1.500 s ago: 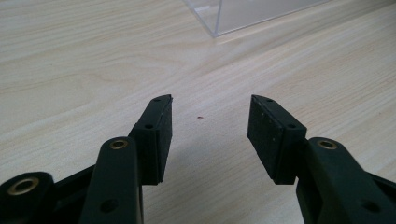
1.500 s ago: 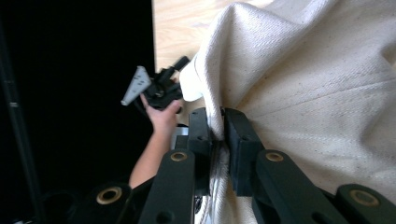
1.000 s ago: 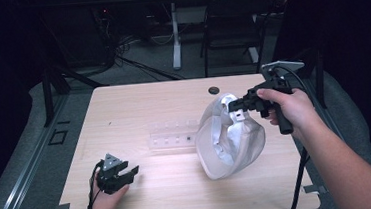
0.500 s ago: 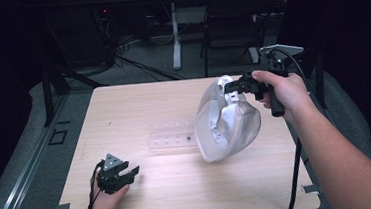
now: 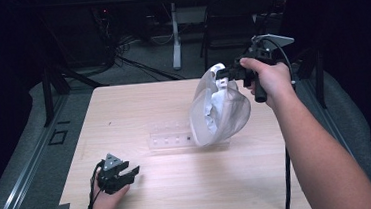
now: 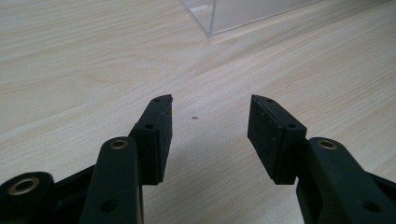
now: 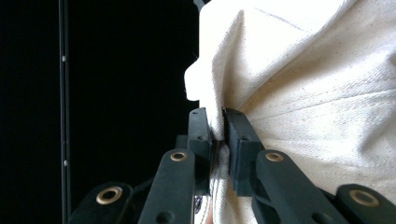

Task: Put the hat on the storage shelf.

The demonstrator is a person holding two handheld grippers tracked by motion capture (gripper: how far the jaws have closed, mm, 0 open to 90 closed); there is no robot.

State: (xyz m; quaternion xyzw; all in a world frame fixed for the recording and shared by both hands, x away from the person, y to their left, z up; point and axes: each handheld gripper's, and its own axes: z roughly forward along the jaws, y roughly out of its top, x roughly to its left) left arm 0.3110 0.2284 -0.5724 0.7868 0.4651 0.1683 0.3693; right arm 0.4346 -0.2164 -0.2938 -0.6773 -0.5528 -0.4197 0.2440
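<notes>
Cloth bag (image 5: 219, 114), clenched in right gripper (image 5: 227, 74) fingers, has risen clear of the bench (image 5: 139, 113); left gripper (image 5: 124, 175) fingers released, idle

a light wooden table (image 5: 138, 108) carries the scene. a clear plastic tray (image 5: 171, 138) lies flat near its middle, one corner showing in the left gripper view (image 6: 219, 18). the left gripper (image 5: 124, 175) rests on the tabletop near the front left edge, jaws apart. a tiny red speck (image 6: 194, 117) sits on the wood between them.
</notes>
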